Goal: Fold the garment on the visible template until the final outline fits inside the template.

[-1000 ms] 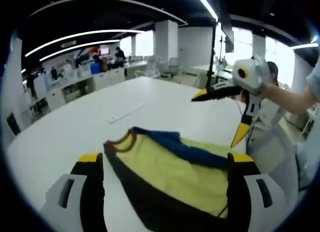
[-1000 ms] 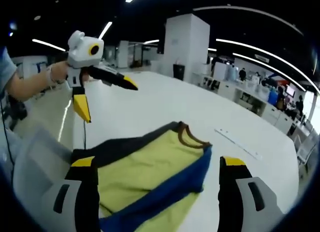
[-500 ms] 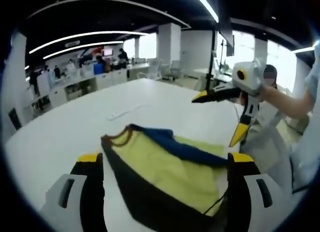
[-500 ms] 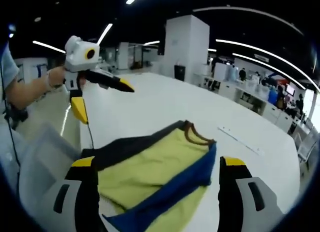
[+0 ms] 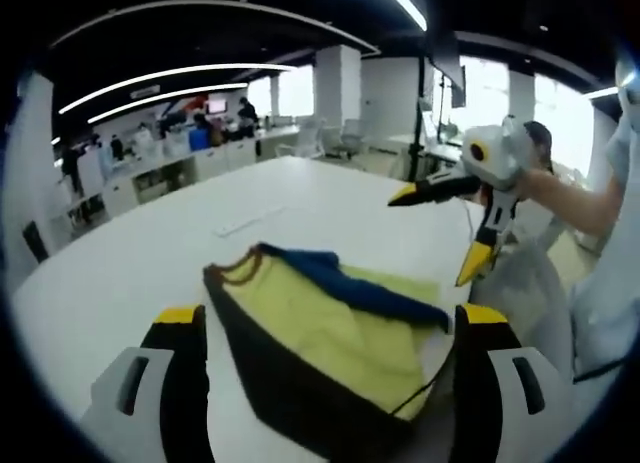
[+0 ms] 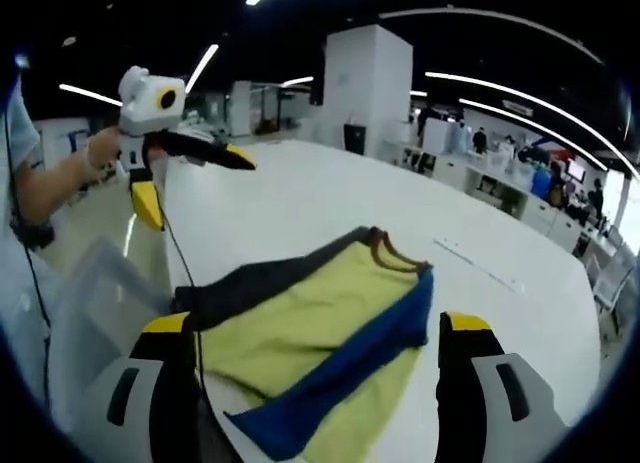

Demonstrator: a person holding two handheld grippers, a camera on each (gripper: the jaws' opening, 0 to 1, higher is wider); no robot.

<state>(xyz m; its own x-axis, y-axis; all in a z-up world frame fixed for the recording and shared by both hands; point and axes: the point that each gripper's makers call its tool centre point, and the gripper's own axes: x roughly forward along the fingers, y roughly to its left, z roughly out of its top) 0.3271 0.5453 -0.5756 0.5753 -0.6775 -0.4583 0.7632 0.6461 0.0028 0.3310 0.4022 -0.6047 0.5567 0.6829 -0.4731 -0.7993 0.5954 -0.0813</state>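
- Left gripper view looks from just above the white table [image 5: 130, 263], close over the garment [image 5: 330, 333], facing the office beyond.
- Right gripper view faces the garment [image 6: 310, 333] from its opposite side, equally close.
- Both share garment and table.

One garment [image 5: 330, 328] (yellow, blue, dark), one white table [image 5: 120, 273], two hand-held grippers [image 5: 325, 378] [image 6: 315, 383].

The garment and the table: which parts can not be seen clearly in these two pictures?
- Garment near edge: left gripper view, cut off behind the left gripper.
- Garment lower corner: right gripper view, hidden between the right gripper jaws.
- Template: none can be made out on the white table.
- Strip on the table: too small to identify.
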